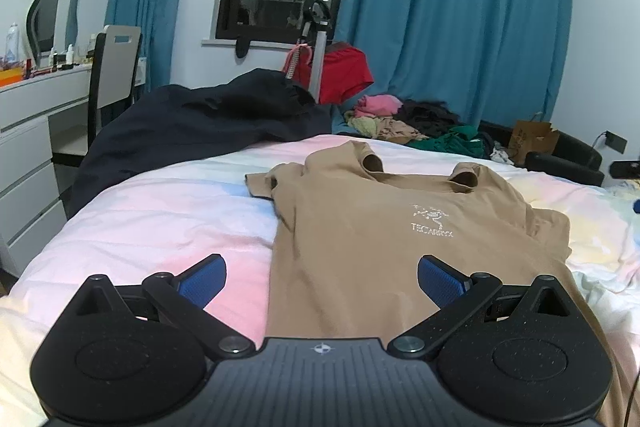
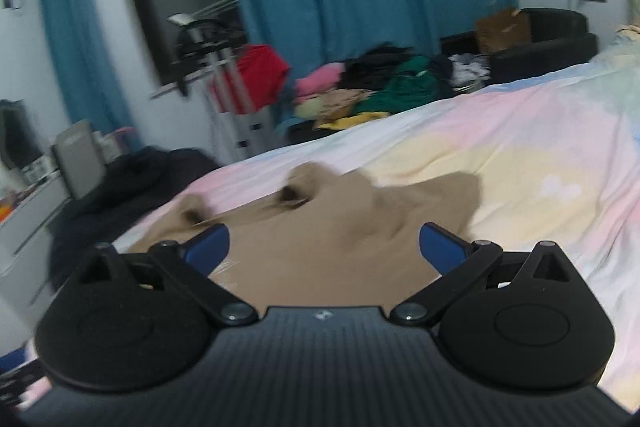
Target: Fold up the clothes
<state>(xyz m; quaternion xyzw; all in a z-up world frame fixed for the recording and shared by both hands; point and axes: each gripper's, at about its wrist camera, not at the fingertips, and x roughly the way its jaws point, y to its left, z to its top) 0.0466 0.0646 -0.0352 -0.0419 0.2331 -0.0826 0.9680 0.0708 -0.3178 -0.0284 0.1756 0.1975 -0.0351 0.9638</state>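
**Shirt laid out, folding barely begun**

A tan shirt (image 1: 384,227) lies spread on the bed (image 1: 160,219), unfolded apart from rumpled sleeves. The left gripper (image 1: 322,277) and right gripper (image 2: 324,247) hover over it, jaws wide, holding nothing. Every fold remains.

The tan T-shirt (image 1: 360,227) lies flat on the bed (image 1: 160,211), front side up, with a small pale logo and lettering on its chest. Its collar end points toward the far edge of the bed and its hem comes toward me. One short sleeve spreads out to my left; the other side is rumpled into folds toward the bed's right edge. In my right wrist view the T-shirt (image 2: 320,247) is blurred, its sleeve openings dark.
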